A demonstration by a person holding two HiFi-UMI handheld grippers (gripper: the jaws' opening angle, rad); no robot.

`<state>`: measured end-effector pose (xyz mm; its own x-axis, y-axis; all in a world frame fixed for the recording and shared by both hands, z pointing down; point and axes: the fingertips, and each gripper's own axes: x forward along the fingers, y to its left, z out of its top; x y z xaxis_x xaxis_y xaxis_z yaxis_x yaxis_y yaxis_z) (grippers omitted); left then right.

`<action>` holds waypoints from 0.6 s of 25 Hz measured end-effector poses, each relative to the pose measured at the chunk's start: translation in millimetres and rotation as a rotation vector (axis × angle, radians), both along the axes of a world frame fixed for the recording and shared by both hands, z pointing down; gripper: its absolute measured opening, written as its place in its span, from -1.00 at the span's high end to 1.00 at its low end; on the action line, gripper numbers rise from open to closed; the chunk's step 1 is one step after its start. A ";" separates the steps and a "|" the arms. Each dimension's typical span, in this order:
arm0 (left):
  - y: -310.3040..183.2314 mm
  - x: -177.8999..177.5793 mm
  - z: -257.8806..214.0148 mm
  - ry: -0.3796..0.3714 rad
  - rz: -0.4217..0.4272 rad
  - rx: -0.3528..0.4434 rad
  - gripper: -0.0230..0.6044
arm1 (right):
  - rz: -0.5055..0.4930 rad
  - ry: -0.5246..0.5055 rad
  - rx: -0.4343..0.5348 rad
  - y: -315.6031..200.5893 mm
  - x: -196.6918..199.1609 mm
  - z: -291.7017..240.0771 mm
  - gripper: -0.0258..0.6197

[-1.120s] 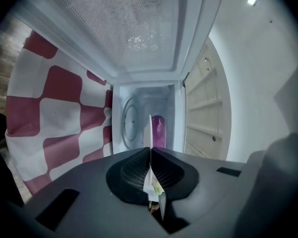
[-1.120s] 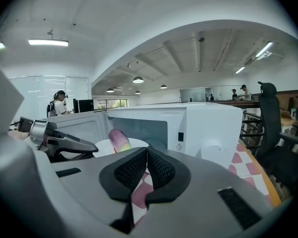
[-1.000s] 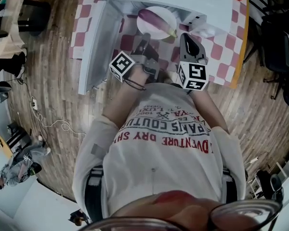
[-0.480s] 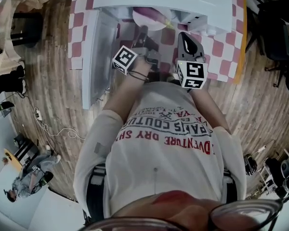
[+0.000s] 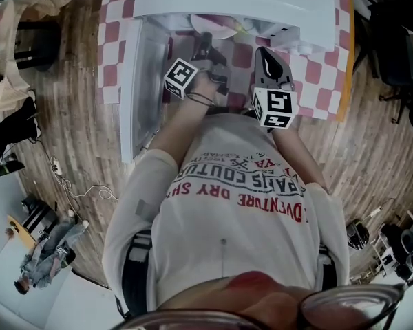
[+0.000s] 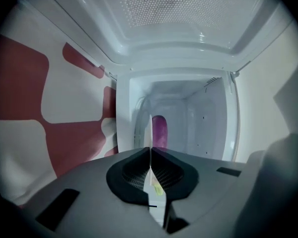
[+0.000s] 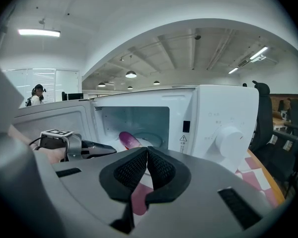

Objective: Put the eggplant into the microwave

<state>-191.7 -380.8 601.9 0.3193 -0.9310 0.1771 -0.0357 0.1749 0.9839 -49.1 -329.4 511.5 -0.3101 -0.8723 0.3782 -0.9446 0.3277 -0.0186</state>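
One glossy purple eggplant (image 7: 129, 140) lies on one round white plate (image 6: 150, 128) in the boxy white microwave's (image 7: 223, 118) mouth. Left gripper (image 6: 150, 150) clamps the plate's thin rim; right gripper (image 7: 147, 150) has its ribbed black jaws together, empty.

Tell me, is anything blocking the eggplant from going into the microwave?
Nothing visible is. The door is swung open, and the eggplant, on the plate pinched by the left tongs, sits in the microwave opening.

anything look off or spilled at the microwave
Nothing stands out: the eggplant lies on its plate, held by the left gripper at the open microwave; nothing spilled.
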 end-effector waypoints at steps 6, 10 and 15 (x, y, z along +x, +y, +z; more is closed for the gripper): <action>-12.6 -4.2 9.1 -0.015 -0.007 -0.025 0.83 | 0.001 0.001 -0.005 -7.8 -2.6 1.9 0.84; -21.1 -5.3 12.8 -0.005 -0.016 -0.056 0.83 | -0.007 0.005 -0.009 -13.0 -4.6 3.0 0.84; -25.7 -8.0 17.4 -0.023 -0.018 -0.076 0.83 | -0.013 0.011 -0.010 -16.3 -7.5 4.2 0.84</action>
<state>-199.7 -406.5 619.2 0.2975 -0.9203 0.2540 -0.0540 0.2494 0.9669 -56.6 -345.8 515.7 -0.3176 -0.8641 0.3905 -0.9403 0.3401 -0.0122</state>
